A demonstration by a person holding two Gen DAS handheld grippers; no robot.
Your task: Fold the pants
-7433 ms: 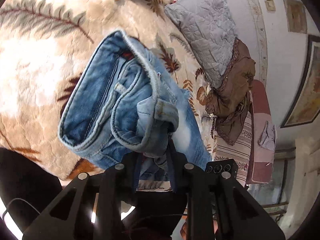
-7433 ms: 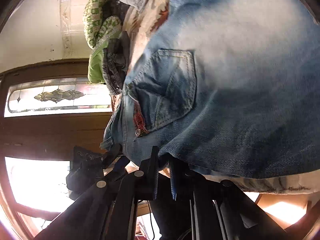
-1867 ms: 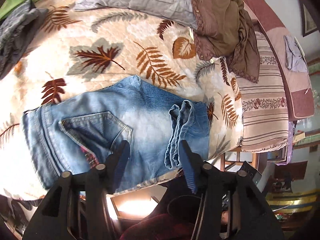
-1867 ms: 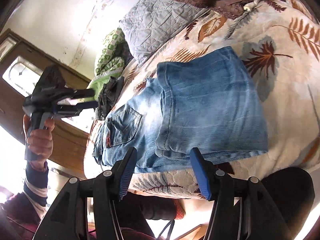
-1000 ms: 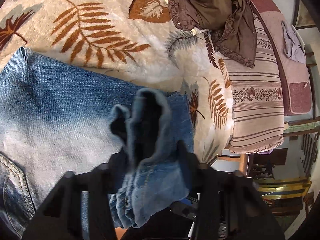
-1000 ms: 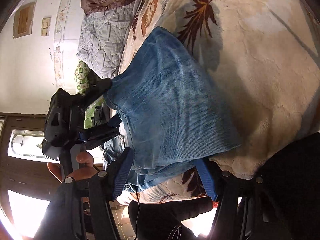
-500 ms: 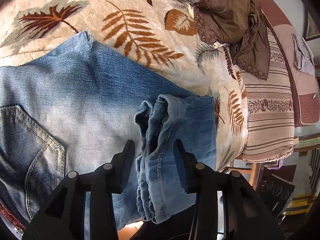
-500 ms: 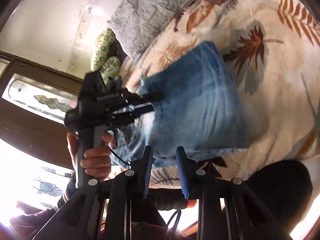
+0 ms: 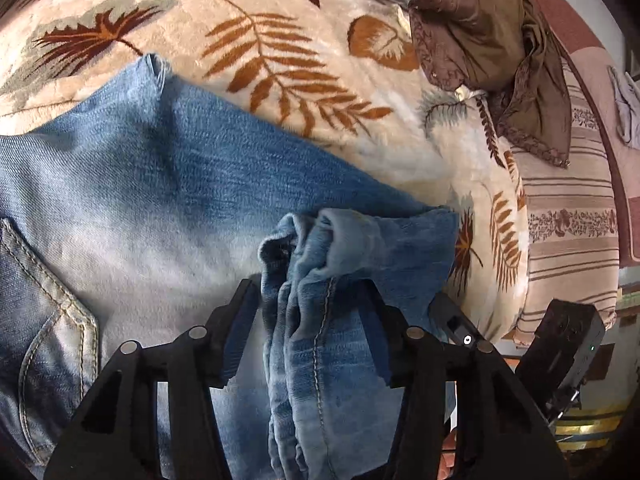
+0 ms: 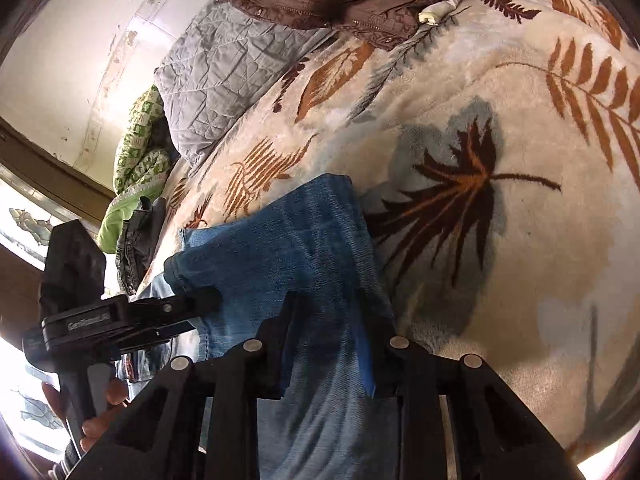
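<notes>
Light blue jeans lie folded on a cream blanket with a leaf pattern, back pocket at the left. Their bunched hem ends rest on top of the fold, between the fingers of my left gripper. Its jaws are opening and the pads no longer pinch the cloth. In the right wrist view the folded edge of the jeans fills the gap of my right gripper, whose jaws are closing on the denim. The left gripper, held by a hand, sits at the jeans' left side.
A brown garment and a grey quilted pillow lie at the far side of the bed. Green patterned bedding and a dark garment are heaped at the left. Striped pink bedding covers the right end.
The left gripper has lowered the lifted hem bundle onto the fold and spread its jaws. The right gripper has swung onto the jeans' folded edge, and its jaws have narrowed.
</notes>
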